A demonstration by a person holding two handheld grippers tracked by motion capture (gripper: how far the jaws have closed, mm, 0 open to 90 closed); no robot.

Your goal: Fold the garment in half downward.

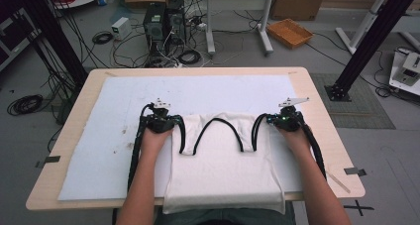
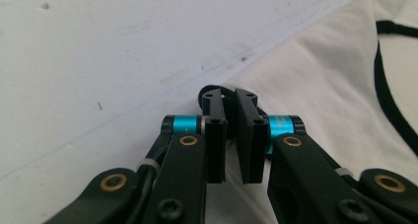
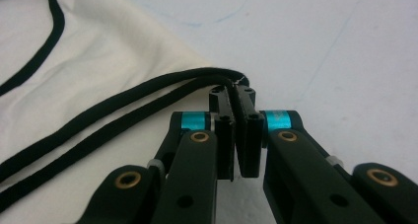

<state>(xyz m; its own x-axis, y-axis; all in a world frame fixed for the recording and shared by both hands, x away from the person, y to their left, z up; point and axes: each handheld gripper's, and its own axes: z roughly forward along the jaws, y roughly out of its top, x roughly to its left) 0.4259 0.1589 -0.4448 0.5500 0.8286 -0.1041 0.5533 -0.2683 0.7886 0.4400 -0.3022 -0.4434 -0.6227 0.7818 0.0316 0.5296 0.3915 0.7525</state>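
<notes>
A white sleeveless top [image 1: 223, 170] with black trim lies flat on the white mat [image 1: 119, 96], its hem hanging over the table's near edge. My left gripper [image 1: 166, 117] is at the top's left shoulder strap. In the left gripper view, my left gripper [image 2: 227, 93] is shut on the black-trimmed strap end, with the white cloth [image 2: 320, 86] to its right. At the right strap, my right gripper [image 1: 282, 117] is shut too. The right gripper view shows my right gripper [image 3: 235, 90] pinching the black trim [image 3: 148, 93] where two trim lines meet.
The mat covers most of the wooden table [image 1: 317, 101]. Bare mat lies beyond and to both sides of the top. Past the table are computer towers [image 1: 163, 24], floor cables, a wicker basket [image 1: 289, 31] and black frame posts [image 1: 366, 46].
</notes>
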